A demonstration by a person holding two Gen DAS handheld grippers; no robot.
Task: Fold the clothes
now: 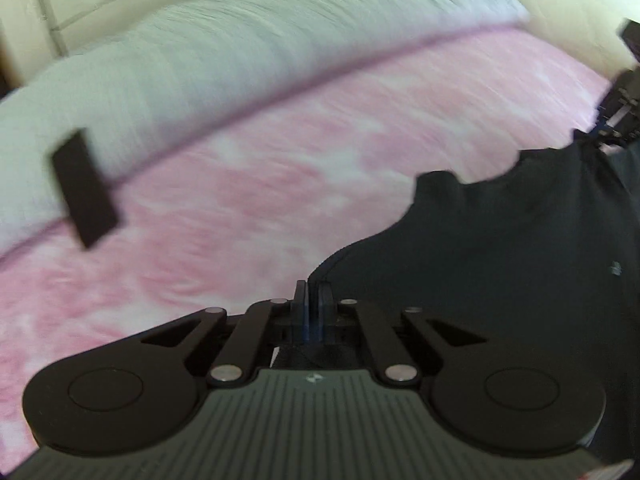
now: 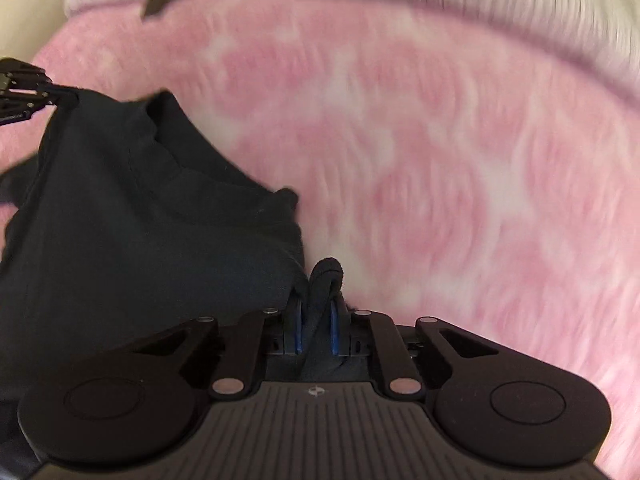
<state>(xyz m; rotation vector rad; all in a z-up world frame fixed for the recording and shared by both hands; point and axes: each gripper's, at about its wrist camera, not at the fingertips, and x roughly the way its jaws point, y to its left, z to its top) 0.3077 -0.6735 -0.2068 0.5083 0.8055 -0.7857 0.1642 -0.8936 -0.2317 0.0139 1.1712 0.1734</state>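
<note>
Hanging limp and light between both tongs, the dark garment [image 2: 132, 216] drapes over the pink blanket [image 2: 440, 160] at nine o'clock, left tongs [image 1: 311, 292] and right tongs [image 2: 316, 300] each pinching an edge, the sensible hold for floppy cloth.

Two wrist views, angled down, close over pink blanket [image 1: 240, 200], sharing dark garment [image 2: 120, 208]

Count of things on the bed

One dark navy cloth garment [image 2: 132, 216], one fluffy pink-and-white blanket [image 2: 440, 160], one flat black rectangular tag [image 1: 85, 188], two hand-held grippers.
</note>
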